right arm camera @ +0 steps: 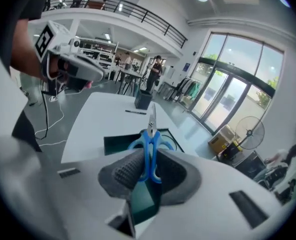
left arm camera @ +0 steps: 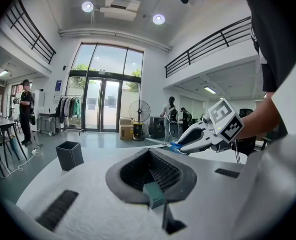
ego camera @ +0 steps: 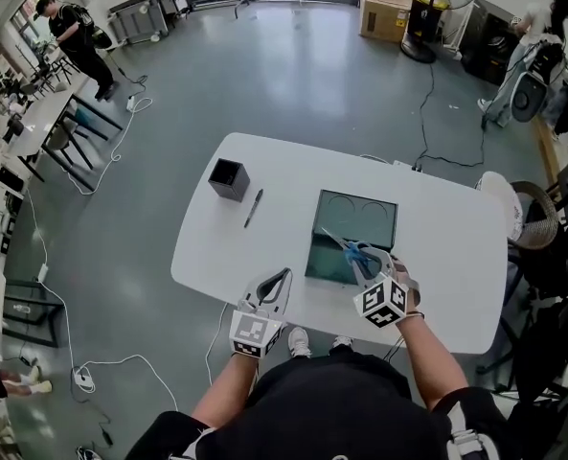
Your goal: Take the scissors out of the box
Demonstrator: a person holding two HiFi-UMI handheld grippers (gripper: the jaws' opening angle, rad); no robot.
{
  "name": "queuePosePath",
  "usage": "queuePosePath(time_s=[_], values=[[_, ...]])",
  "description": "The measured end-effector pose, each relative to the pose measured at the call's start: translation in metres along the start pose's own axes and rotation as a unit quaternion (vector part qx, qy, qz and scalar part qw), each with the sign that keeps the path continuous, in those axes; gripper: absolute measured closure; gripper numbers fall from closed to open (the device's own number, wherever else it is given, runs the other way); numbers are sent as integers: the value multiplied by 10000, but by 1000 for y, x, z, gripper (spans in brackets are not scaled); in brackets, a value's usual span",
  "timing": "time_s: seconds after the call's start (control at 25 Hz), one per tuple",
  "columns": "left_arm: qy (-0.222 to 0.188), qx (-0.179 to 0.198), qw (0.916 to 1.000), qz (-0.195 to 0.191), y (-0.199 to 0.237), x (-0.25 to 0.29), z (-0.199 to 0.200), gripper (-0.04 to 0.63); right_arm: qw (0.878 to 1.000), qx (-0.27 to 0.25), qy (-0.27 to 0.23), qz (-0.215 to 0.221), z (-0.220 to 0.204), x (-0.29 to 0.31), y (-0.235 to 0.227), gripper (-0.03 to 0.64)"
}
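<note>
The scissors (ego camera: pixel 352 250), blue-handled with steel blades, hang just above the near right part of the dark green box (ego camera: pixel 360 214) on the white table (ego camera: pixel 284 161). My right gripper (ego camera: pixel 372 263) is shut on their handles. In the right gripper view the scissors (right arm camera: pixel 150 136) stand between the pads with the blades pointing up and away over the box (right arm camera: pixel 117 144). My left gripper (ego camera: pixel 282 278) hovers at the table's front edge, left of the box, with its tips together and nothing held. The left gripper view shows the right gripper (left arm camera: pixel 187 143) carrying the scissors (left arm camera: pixel 173 146).
A black square cup (ego camera: pixel 229 178) and a dark pen (ego camera: pixel 253 207) lie on the table left of the box. A chair (ego camera: pixel 537 214) stands at the table's right end. Cables run over the floor; people stand far off by the desks and the fan.
</note>
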State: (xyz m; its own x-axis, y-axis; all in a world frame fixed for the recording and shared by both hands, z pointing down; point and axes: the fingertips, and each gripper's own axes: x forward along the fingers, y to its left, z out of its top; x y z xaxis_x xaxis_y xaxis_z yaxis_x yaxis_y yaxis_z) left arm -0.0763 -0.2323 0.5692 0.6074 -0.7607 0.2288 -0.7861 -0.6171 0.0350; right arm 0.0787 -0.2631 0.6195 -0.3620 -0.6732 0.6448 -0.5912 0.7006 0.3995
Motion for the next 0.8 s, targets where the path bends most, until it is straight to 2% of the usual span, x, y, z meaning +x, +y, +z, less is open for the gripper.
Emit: queuePosePath(time_s=[0.2, 0.44, 0.64, 0.8], values=[[-38, 3, 10000, -28, -5, 1, 5, 583, 9949, 490, -670, -571, 26, -29, -18, 528], [-43, 225, 9997, 17, -7, 7, 16, 584, 9809, 827, -1392, -1076, 55, -52, -27, 528], [-95, 368, 9992, -129, -15, 9, 17, 583, 9626, 1339, -1949, -1320, 64, -71, -33, 528], [-156, 391, 9990, -120, -18, 11, 22, 583, 9515, 1663, -2235, -1307, 76, -91, -41, 526]])
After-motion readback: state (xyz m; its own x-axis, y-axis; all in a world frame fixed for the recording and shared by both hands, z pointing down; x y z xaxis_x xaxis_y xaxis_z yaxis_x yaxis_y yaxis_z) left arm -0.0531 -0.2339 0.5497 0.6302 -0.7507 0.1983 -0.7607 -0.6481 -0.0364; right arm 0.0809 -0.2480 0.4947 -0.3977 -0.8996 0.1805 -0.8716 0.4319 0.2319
